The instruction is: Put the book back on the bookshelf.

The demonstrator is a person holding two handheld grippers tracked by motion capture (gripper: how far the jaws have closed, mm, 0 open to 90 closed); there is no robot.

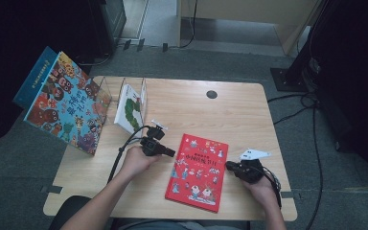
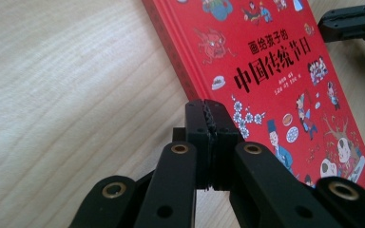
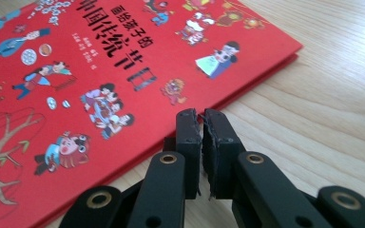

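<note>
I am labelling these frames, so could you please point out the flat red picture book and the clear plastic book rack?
Flat red picture book [image 1: 198, 172]: high view, middle of its front cover.
Clear plastic book rack [image 1: 123, 89]: high view, top edge of a divider.

The red book [image 2: 266, 71] runs off the top and right edges of the left gripper view, and off the left and top edges of the right gripper view, so its full cover can't be read there. From above, its small cover print is too fine to make out. The big picture book [image 1: 67, 103] at the table's left covers most of a blue book [image 1: 36, 76] behind it. The person's forearms [image 1: 100, 203] are cut off at the bottom edge.
</note>
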